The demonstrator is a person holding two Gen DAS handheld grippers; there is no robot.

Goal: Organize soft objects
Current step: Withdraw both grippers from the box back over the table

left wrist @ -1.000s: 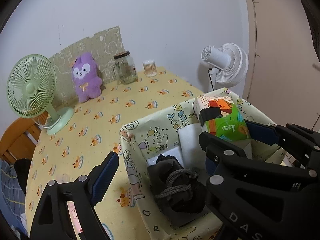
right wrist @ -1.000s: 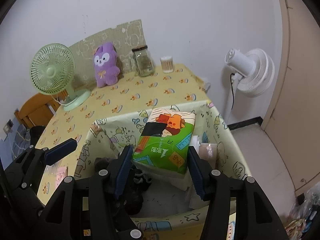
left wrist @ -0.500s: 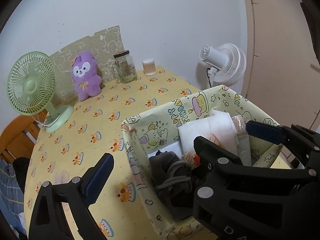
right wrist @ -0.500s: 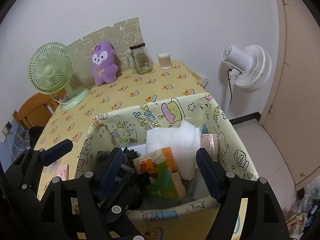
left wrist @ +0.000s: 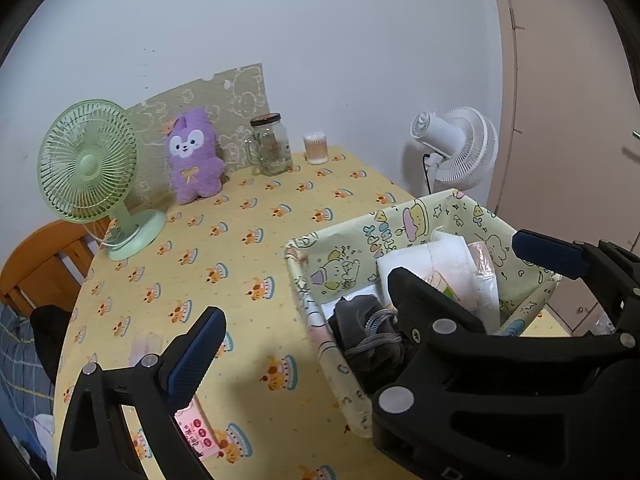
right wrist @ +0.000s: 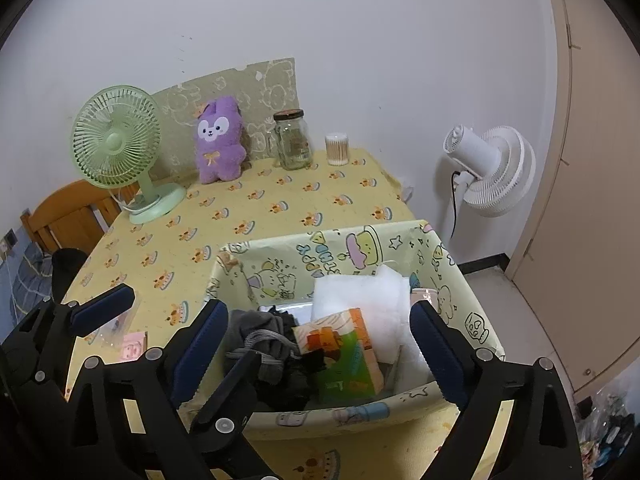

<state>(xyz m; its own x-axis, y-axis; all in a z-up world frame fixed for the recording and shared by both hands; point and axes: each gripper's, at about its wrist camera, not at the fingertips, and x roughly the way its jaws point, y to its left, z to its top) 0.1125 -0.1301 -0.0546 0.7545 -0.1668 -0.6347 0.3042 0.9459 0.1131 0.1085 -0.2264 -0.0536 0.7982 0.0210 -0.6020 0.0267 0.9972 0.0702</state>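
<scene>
A pale green cartoon-print fabric bin [right wrist: 340, 248] [left wrist: 400, 224] stands on the yellow table. Inside lie a green and orange tissue pack [right wrist: 344, 352], white foam padding [right wrist: 360, 300] [left wrist: 444, 260] and a dark grey bundled cloth [right wrist: 264, 340] [left wrist: 364, 320]. My right gripper [right wrist: 316, 344] is open and empty above the bin's near side. My left gripper [left wrist: 368, 292] is open and empty, straddling the bin's left wall. A purple plush toy [right wrist: 218, 140] [left wrist: 194, 156] sits at the back against a card.
A green desk fan [right wrist: 120, 148], a glass jar [right wrist: 294, 140] and a cotton-swab tub [right wrist: 337, 149] stand along the back. A pink packet [left wrist: 196, 428] lies near the front left. A white floor fan [right wrist: 492, 168] stands right of the table; a wooden chair [right wrist: 64, 216] left.
My right gripper opened and let the tissue pack drop into the bin, then drew back. The left gripper shifted slightly left.
</scene>
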